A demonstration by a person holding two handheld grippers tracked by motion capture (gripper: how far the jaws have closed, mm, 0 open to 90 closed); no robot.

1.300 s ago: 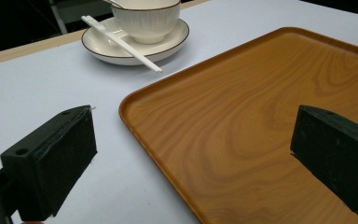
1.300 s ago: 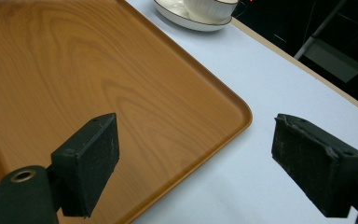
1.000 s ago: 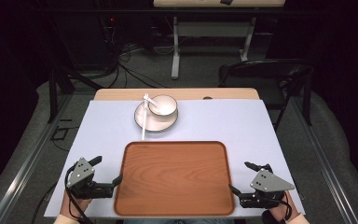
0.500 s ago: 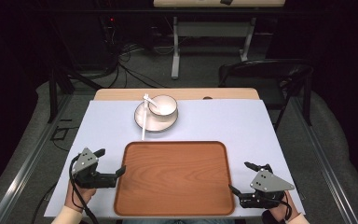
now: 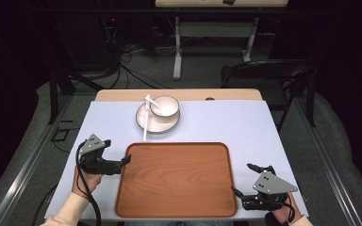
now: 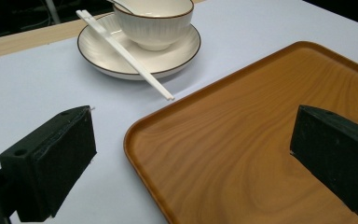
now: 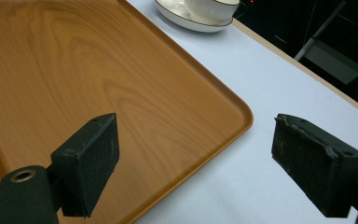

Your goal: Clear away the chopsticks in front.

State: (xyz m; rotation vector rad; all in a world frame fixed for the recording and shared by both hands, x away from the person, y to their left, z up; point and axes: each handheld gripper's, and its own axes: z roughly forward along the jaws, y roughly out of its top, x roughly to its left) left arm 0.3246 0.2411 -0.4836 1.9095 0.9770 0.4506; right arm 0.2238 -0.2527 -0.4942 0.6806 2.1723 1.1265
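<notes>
The wooden tray (image 5: 176,179) sits flat at the near edge of the table (image 5: 245,127), w/ a hand-held gripper at each side. The left hand-held gripper (image 5: 123,161) has its jaws spread, tips right at the tray's left rim; in the left gripper view one jaw hangs over the tray floor, the other over the table cover outside the rim. The right hand-held gripper (image 5: 250,181) is also spread wide, near the tray's near right corner, not touching as far as I can tell.

Risks, as I judge them: if both sides mean to lift the tray, the two grips look uneven, left farther up the side, right low at the corner, so a lift could tilt or twist it. A thin rim w/ smooth lacquer may slip out of the pads if the bite is shallow. Sliding the tray fwd could knock the chopsticks (image 5: 145,120), whose tips lie just beyond the far left corner.

Containers: tray is empty. Behind it a white plate (image 5: 147,123) carries a bowl (image 5: 164,106) w/ a spoon in it; chopsticks rest across the plate rim. Can't tell if the bowl holds any food.
</notes>
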